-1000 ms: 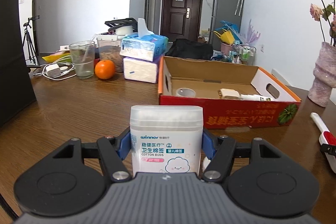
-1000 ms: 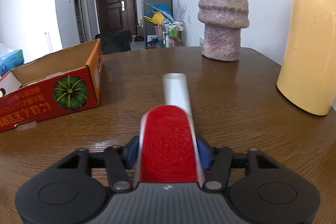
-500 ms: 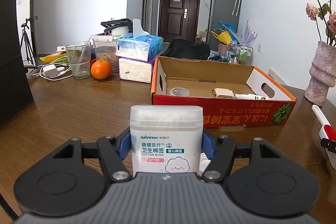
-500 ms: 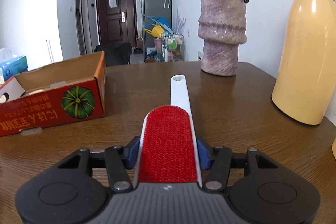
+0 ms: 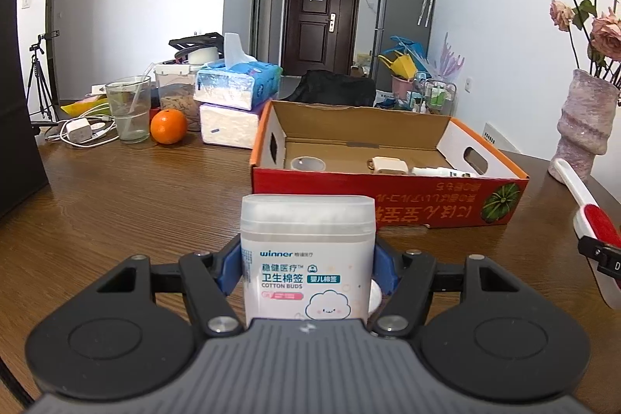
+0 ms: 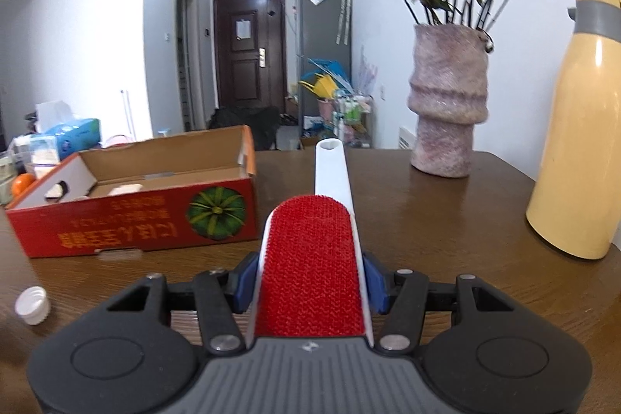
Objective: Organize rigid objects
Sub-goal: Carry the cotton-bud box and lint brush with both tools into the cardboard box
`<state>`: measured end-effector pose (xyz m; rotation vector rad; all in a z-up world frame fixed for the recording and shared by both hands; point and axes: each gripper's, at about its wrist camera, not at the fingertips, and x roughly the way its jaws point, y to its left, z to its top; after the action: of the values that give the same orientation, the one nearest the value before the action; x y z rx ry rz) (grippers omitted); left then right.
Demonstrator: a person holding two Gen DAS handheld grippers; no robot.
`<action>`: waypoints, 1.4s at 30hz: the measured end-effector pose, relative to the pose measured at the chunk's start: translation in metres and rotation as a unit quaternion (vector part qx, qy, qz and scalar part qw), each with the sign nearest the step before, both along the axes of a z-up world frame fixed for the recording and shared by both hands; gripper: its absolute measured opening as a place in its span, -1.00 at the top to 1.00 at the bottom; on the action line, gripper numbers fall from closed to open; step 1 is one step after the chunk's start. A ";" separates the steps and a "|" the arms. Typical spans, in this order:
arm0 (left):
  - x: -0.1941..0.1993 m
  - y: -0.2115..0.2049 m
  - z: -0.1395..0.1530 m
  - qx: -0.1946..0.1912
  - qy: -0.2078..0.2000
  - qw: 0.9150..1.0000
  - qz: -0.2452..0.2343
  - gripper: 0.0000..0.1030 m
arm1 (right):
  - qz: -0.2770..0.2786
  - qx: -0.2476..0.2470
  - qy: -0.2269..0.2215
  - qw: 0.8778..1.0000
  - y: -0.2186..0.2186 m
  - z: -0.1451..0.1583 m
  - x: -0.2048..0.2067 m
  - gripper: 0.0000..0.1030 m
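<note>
In the left wrist view, a translucent white plastic box of cotton buds (image 5: 308, 258) is clamped between the left gripper (image 5: 306, 272) pads above the brown wooden table (image 5: 128, 196); "winner" and "COTTON BUDS" are read, and its base is hidden.

In the right wrist view, a white-handled lint brush with a red fabric face (image 6: 312, 258) is pinched by the right gripper (image 6: 310, 284); its rear end is hidden. The red cardboard box (image 6: 128, 220) print appears upside down.

My two wrist cameras sit low over the table (image 5: 116, 189), both facing the box (image 5: 388, 204) (image 6: 132, 220) and door (image 5: 322, 14) (image 6: 248, 45).
</note>
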<state>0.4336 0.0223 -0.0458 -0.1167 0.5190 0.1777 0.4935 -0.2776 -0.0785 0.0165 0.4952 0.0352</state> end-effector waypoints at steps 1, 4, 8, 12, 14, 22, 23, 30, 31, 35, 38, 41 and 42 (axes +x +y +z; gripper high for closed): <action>0.000 -0.002 0.000 0.000 0.001 1.000 -0.002 -0.29 | 0.004 0.000 -0.003 1.000 0.003 0.001 -0.002 -0.06; 0.001 -0.009 -0.001 0.001 0.003 1.000 -0.007 -0.29 | 0.018 0.002 -0.012 1.000 0.013 0.006 -0.009 -0.06; 0.002 -0.017 -0.002 0.004 0.003 1.000 -0.012 -0.29 | 0.034 0.007 -0.019 0.999 0.025 0.010 -0.015 -0.06; 0.002 -0.025 -0.002 0.006 0.002 1.000 -0.014 -0.29 | 0.048 0.011 -0.023 0.999 0.037 0.012 -0.019 -0.06; 0.002 -0.027 -0.002 0.007 0.001 1.000 -0.015 -0.29 | 0.053 0.014 -0.025 0.998 0.041 0.013 -0.022 -0.06; 0.002 -0.029 0.002 0.004 -0.001 1.000 -0.012 -0.29 | 0.072 0.020 -0.036 0.997 0.058 0.018 -0.031 -0.06; 0.002 -0.029 0.003 0.003 -0.002 1.000 -0.012 -0.29 | 0.074 0.021 -0.037 0.996 0.059 0.019 -0.032 -0.06; 0.003 -0.028 0.007 0.000 -0.005 1.000 -0.015 -0.29 | 0.087 0.022 -0.040 0.995 0.071 0.021 -0.036 -0.06; 0.003 -0.027 0.008 -0.001 -0.005 1.000 -0.015 -0.29 | 0.089 0.022 -0.041 0.995 0.073 0.021 -0.036 -0.06; 0.006 -0.025 0.013 -0.002 -0.008 1.000 -0.013 -0.29 | 0.091 0.020 -0.044 0.995 0.077 0.023 -0.034 -0.06; 0.009 -0.024 0.017 -0.002 -0.012 1.000 -0.012 -0.29 | 0.090 0.020 -0.047 0.995 0.080 0.025 -0.032 -0.06; 0.013 -0.023 0.020 -0.002 -0.014 1.000 -0.011 -0.29 | 0.089 0.018 -0.047 0.995 0.081 0.025 -0.027 -0.06; 0.015 -0.023 0.021 -0.001 -0.016 1.000 -0.010 -0.29 | 0.089 0.018 -0.046 0.995 0.082 0.025 -0.025 -0.06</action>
<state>0.4489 -0.0007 -0.0248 -0.1152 0.4891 0.1552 0.4690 -0.1958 -0.0538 0.0062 0.4025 0.2192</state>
